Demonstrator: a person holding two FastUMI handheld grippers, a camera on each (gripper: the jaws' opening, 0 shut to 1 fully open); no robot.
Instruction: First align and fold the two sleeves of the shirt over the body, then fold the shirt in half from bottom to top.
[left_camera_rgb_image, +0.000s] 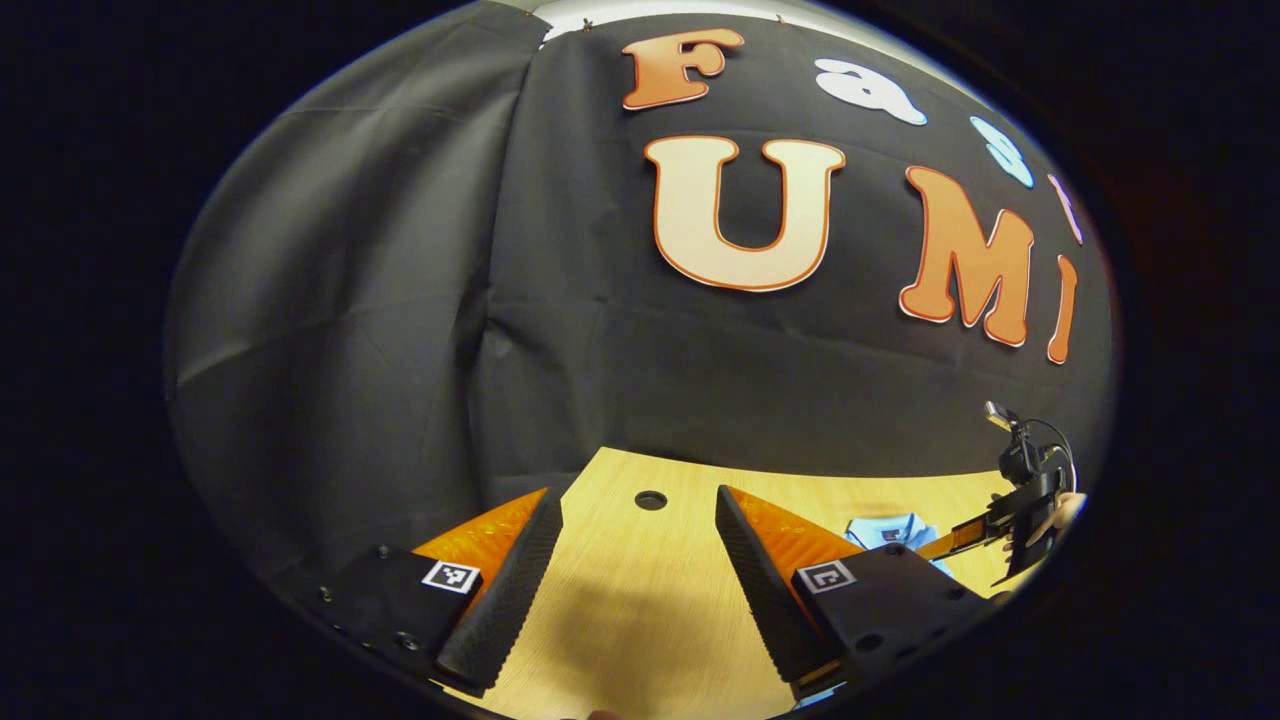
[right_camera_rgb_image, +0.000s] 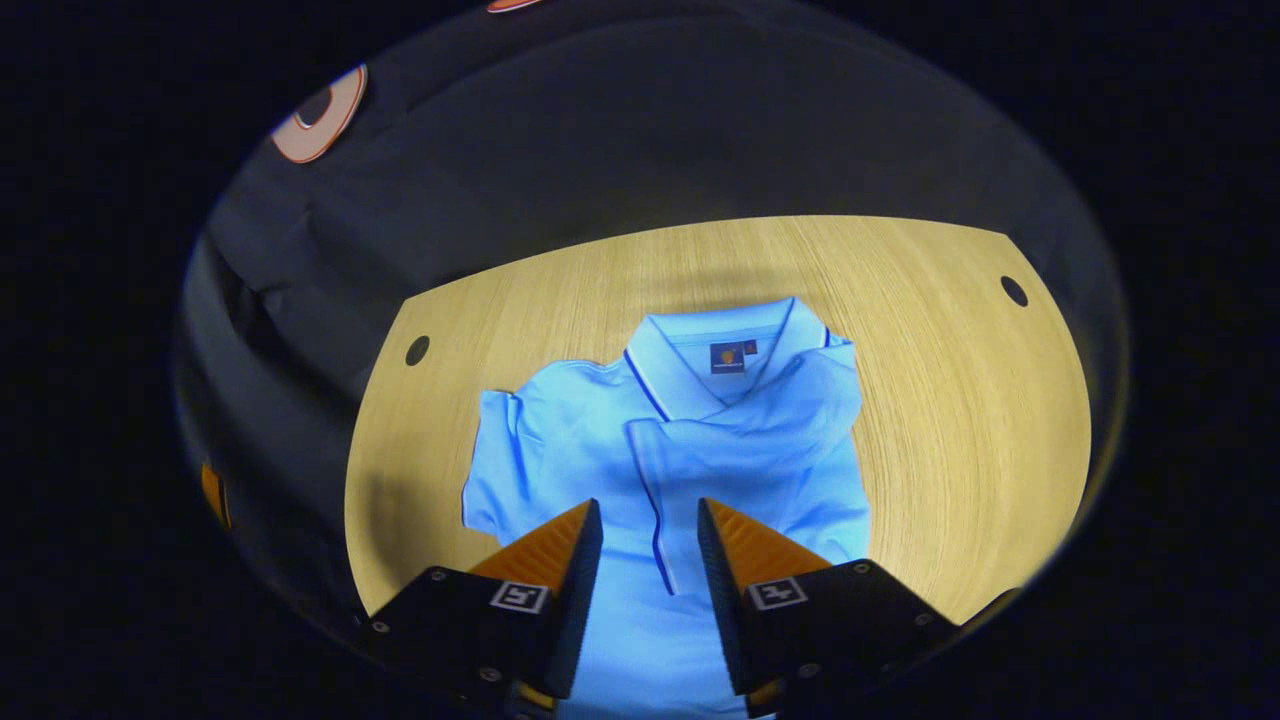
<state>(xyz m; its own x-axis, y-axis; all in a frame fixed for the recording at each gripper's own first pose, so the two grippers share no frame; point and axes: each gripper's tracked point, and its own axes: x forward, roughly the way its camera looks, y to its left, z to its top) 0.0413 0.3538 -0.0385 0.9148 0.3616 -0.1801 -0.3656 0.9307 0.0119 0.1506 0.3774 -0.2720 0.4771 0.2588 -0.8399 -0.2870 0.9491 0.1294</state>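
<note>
Where black cloth (left_camera_rgb_image: 400, 300) backs it, wooden table (right_camera_rgb_image: 950, 400) holds shirt (right_camera_rgb_image: 600, 450)

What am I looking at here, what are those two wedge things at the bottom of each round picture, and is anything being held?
Each picture comes from a camera riding on a hand-held two-finger gripper; the wedges are that gripper's own fingers. In the left gripper view, the left gripper is open over a bare wooden table, holding nothing. Far right there you can see the other gripper and the hand holding it. In the right gripper view, the right gripper hangs open above a light blue polo shirt lying flat on the table. One sleeve already lies folded across the chest; the other still sticks out sideways. Nothing is gripped.
</note>
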